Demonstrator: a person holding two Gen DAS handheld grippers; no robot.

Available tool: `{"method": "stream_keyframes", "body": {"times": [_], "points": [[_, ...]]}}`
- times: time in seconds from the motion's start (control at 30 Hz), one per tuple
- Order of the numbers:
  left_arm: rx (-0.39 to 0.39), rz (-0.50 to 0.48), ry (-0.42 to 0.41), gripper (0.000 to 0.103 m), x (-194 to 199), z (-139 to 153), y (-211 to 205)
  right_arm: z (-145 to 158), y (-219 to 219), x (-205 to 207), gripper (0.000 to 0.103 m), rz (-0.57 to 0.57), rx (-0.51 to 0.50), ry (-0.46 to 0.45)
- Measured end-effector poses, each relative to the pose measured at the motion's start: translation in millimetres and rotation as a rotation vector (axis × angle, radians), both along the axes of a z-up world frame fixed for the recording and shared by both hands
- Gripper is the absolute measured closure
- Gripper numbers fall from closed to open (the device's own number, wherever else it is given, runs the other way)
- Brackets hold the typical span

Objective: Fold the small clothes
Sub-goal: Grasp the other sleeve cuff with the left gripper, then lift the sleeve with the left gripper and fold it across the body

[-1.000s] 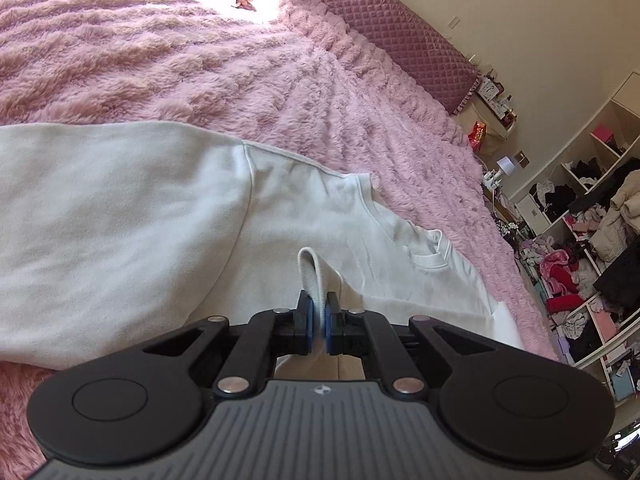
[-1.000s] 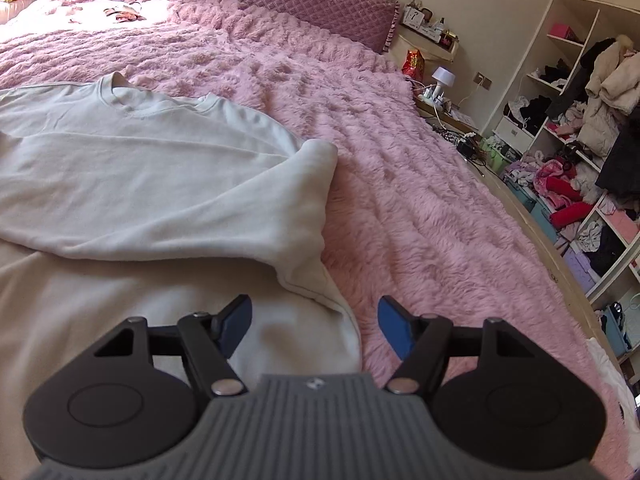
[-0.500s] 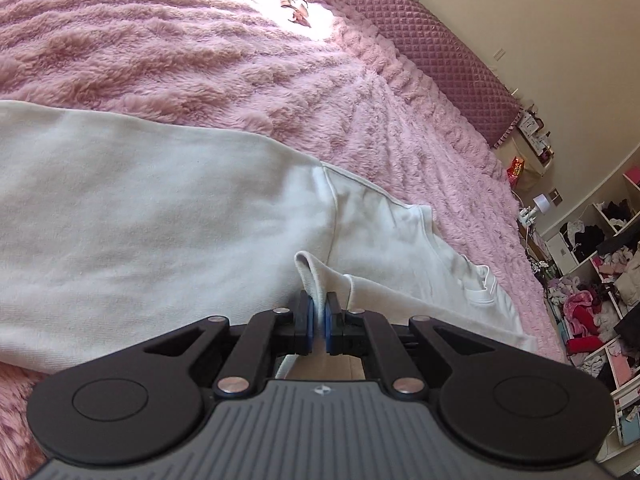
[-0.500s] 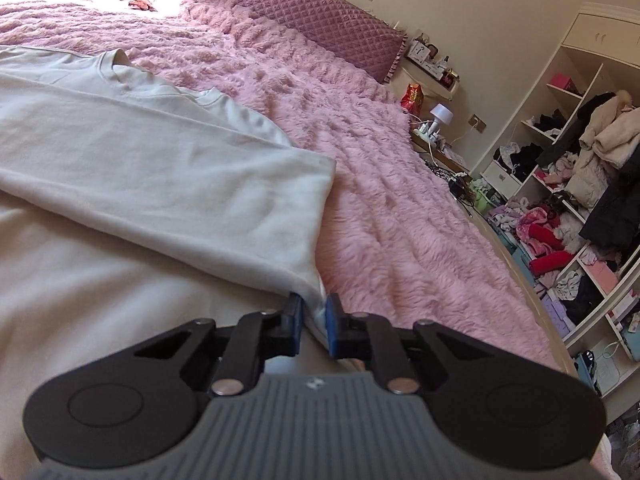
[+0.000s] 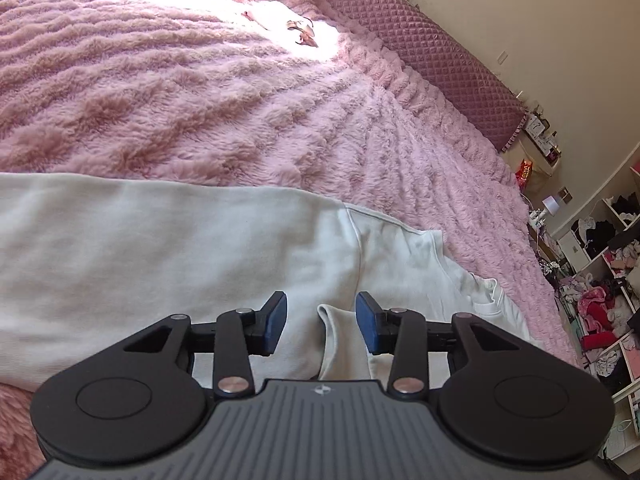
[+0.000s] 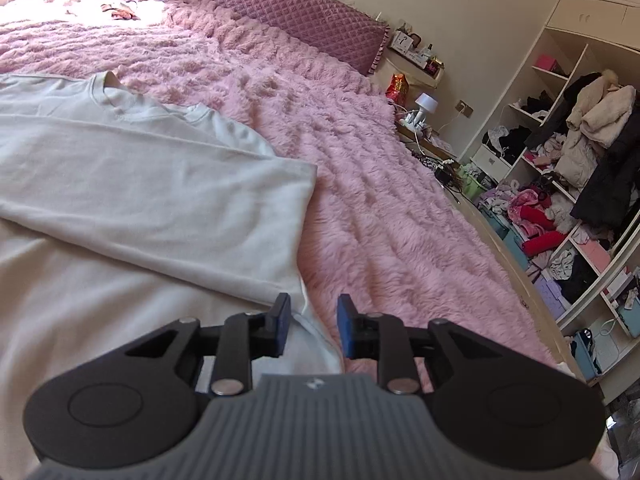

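A pale cream long-sleeved cotton top (image 5: 168, 248) lay spread across the fluffy pink bed cover (image 5: 200, 92), filling each frame's lower left. The left hand-held gripper (image 5: 321, 322) was opening, a cuff fold loose between its pads; the right hand-held gripper (image 6: 313, 326) was opening over the hem edge.

No legible text or labels
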State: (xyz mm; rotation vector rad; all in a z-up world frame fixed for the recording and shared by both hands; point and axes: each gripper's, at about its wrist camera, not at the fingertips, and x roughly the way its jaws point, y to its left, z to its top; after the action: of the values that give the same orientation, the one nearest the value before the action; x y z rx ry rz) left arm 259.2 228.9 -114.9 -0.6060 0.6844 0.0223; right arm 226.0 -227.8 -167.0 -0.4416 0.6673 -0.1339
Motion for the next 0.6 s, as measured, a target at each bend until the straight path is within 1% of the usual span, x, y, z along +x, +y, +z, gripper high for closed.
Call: {"method": "stream_keyframes", "body": {"times": [0.1,0.17,0.27,0.37,0.43,0.53,0.6], "points": [[0.036,0.065,-0.028,0.051,-41,25,29,23,24,-15,0.070,0.086,0.026,-0.040],[0.065,0.130,-0.031,0.046,-71,36,50,35,46,-22,0.069,0.152,0.050,-0.048],[0.081,0.241,-0.015,0.046,-115,40,83,44,80,-27,0.068,0.227,0.090,-0.038],[0.048,0.356,0.028,0.046,-151,34,115,44,114,-30,0.067,0.281,0.120,-0.024],[0.019,0.424,0.060,0.046,-170,25,135,44,135,-32,0.067,0.308,0.133,-0.014],[-0.027,0.525,0.090,0.046,-187,10,162,43,160,-34,0.067,0.343,0.151,0.001],[-0.041,0.581,0.106,0.046,-195,0,177,43,173,-34,0.067,0.362,0.144,0.003]]}}
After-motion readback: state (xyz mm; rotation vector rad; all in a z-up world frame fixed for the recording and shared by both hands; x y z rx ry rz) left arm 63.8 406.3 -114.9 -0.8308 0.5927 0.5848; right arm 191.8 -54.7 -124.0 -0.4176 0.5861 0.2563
